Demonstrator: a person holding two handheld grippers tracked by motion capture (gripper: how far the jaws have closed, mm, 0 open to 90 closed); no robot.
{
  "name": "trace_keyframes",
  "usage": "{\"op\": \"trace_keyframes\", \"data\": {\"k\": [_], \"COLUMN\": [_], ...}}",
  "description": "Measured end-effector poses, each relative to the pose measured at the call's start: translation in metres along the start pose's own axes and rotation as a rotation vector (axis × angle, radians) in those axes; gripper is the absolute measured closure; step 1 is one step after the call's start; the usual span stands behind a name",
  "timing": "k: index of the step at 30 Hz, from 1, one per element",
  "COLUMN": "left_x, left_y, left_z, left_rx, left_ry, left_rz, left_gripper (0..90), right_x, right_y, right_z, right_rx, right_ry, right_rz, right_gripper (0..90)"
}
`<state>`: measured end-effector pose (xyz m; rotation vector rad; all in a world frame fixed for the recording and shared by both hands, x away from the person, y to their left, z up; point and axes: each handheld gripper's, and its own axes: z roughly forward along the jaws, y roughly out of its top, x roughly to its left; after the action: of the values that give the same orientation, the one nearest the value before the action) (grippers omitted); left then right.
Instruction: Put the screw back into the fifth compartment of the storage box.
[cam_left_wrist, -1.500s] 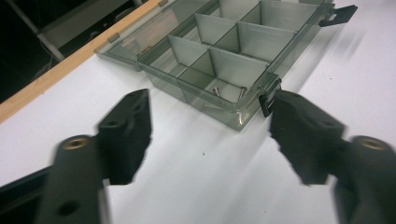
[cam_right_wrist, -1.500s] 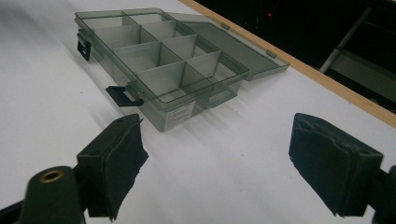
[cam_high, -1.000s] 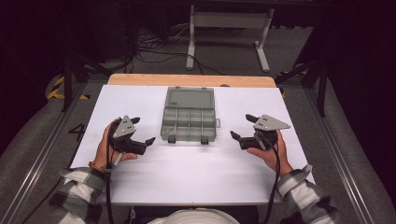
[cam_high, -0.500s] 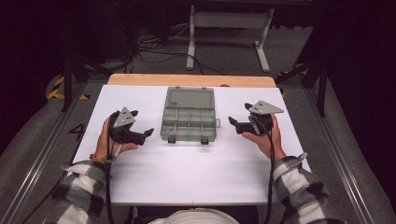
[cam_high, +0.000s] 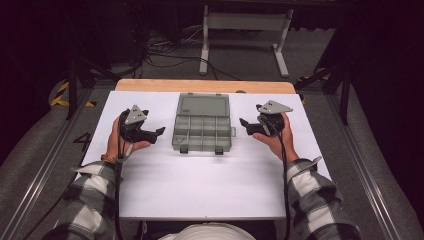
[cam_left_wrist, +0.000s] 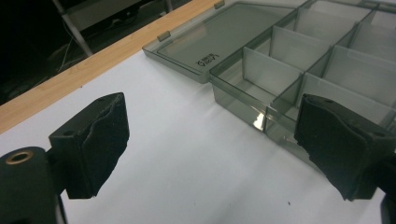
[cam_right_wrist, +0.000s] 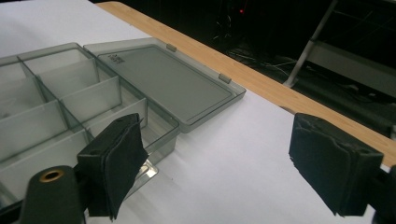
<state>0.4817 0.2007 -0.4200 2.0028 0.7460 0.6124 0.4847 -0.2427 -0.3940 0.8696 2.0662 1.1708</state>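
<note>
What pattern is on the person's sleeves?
Black-and-white plaid sleeves, clearest in the high view.

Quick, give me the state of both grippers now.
Left gripper: open, holding nothing, beside the compartment box.
Right gripper: open, holding nothing; its jaws have just been closing a little.

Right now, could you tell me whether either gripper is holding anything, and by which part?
Nothing is held. The left gripper and right gripper both stand open beside the compartment box, touching nothing.
</note>
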Motion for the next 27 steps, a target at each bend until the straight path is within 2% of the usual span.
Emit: {"op": "trace_keyframes", "data": {"k": [4, 7, 12, 14, 16, 22, 25, 27], "left_x": [0.006, 0.008, 0.013, 0.015, 0.014, 0.015, 0.017, 0.017], "left_y": [0.005, 0.006, 0.006, 0.007, 0.008, 0.012, 0.013, 0.014], "left_z": [0.005, 0.010, 0.017, 0.021, 0.024, 0.032, 0.036, 0.038], "left_rx": [-0.018, -0.011, -0.006, -0.008, -0.007, -0.001, 0.008, 0.017], "left_ry": [0.010, 0.013, 0.021, 0.018, 0.025, 0.019, 0.021, 0.024], "left_rz": [-0.007, -0.013, -0.021, -0.041, -0.028, -0.034, -0.038, -0.032], "left_gripper": [12.0, 12.9, 18.3, 18.6, 18.2, 17.6, 21.3, 29.0], "right_x": [-0.006, -0.009, -0.009, -0.010, -0.012, -0.016, -0.018, -0.020], "right_y": [0.004, 0.004, 0.004, 0.004, 0.004, 0.001, 0.000, -0.001], "right_z": [0.007, 0.012, 0.020, 0.022, 0.025, 0.030, 0.033, 0.035], "right_rx": [-0.012, -0.017, 0.003, 0.006, 0.009, 0.015, 0.020, 0.026], "right_ry": [-0.010, -0.009, -0.010, -0.016, -0.022, -0.036, -0.036, -0.033], "right_rz": [-0.001, 0.015, 0.001, 0.008, 0.014, 0.021, 0.024, 0.020], "right_gripper": [21.5, 25.0, 32.9, 33.6, 34.6, 34.1, 35.4, 38.1]}}
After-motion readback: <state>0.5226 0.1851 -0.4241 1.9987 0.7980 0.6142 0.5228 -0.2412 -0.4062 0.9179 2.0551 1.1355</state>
